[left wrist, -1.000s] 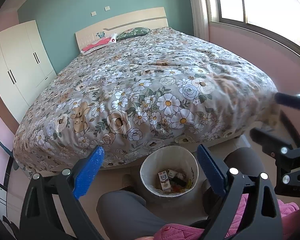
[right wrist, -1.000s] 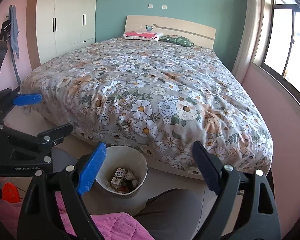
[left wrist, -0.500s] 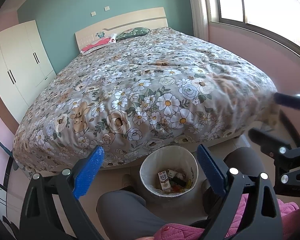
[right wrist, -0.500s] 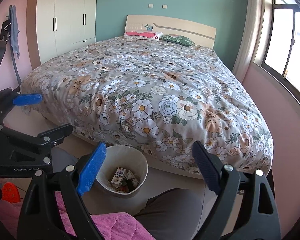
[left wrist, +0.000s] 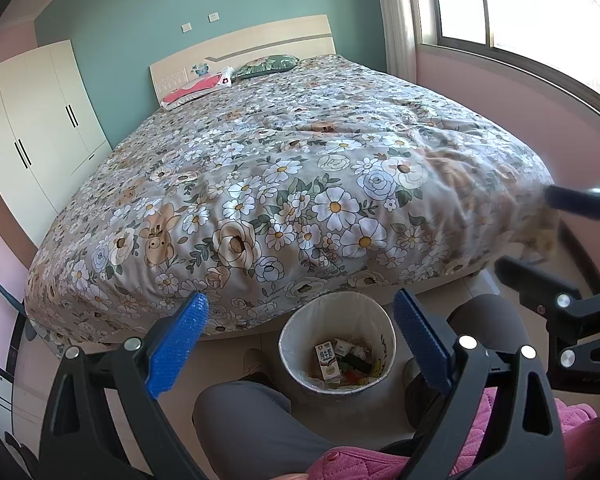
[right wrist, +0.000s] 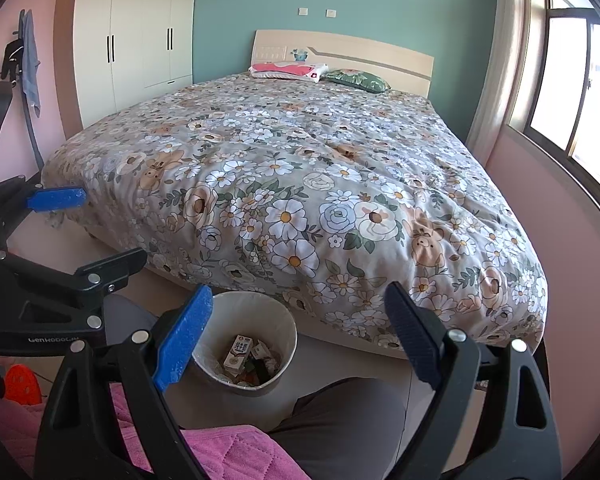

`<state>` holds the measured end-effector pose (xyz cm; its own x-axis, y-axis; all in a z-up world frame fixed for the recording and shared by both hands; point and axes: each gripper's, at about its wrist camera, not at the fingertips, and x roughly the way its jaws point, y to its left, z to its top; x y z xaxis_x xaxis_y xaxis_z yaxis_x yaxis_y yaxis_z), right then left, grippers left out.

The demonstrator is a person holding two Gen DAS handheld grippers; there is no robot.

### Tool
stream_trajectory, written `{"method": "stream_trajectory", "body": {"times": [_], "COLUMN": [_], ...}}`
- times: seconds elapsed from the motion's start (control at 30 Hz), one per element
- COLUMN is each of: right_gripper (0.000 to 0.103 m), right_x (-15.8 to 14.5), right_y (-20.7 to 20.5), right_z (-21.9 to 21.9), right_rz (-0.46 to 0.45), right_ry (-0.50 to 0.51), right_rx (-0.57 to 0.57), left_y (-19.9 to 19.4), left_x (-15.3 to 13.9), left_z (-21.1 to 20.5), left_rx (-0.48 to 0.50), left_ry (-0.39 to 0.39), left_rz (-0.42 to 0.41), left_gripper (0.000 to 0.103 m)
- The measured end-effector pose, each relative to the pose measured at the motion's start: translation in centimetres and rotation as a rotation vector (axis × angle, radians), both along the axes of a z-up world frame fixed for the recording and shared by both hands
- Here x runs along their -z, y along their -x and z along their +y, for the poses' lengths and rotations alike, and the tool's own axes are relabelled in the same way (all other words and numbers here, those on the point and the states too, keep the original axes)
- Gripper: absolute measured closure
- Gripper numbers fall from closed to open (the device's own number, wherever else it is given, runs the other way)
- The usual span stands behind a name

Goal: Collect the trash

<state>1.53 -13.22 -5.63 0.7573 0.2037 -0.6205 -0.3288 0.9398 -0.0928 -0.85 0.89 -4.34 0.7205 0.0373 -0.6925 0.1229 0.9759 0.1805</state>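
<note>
We see a wide bed [left wrist: 300, 168] covered by a grey quilt printed with white and tan flowers filling most of both views, its wooden headboard [right wrist: 342, 58] against a teal wall. A tall cream wardrobe [right wrist: 134, 36] with dark handles stands to the left of the bed, and a large window [left wrist: 520, 12] runs along the pink wall on the right. Two pillows lie at the head of the bed, a pink and white one [right wrist: 288, 70] and a green leafy one [right wrist: 358, 80] just beside it.

On the floor near the foot of the bed stands a round white waste bin [left wrist: 296, 328] lined with a thin plastic bag. It sits between the person's grey-trousered knees [left wrist: 252, 420]. Inside it lies the trash: a small white milk carton [left wrist: 327, 361] leaning among dark and yellow wrappers we cannot make out.

Our left gripper [left wrist: 300, 340], black with blue ribbed pads, hangs above the bin with its jaws spread wide and nothing between them. Our right gripper [right wrist: 298, 336], of the same build, is likewise spread wide and holds nothing, with the bin low to its left.
</note>
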Motion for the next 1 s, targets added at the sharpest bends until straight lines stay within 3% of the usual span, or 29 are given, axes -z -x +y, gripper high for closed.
{"method": "stream_trajectory", "body": {"times": [1.0], "right_gripper": [0.017], "right_x": [0.42], "right_y": [-0.07], "right_z": [-0.01], "right_rz": [0.014], "right_ry": [0.003], "right_rx": [-0.008], "left_y": [0.03], "left_x": [0.00], "left_z": [-0.19], "left_rx": [0.006], "left_ry": [0.003], "left_rz": [0.004], "left_gripper": [0.008]}}
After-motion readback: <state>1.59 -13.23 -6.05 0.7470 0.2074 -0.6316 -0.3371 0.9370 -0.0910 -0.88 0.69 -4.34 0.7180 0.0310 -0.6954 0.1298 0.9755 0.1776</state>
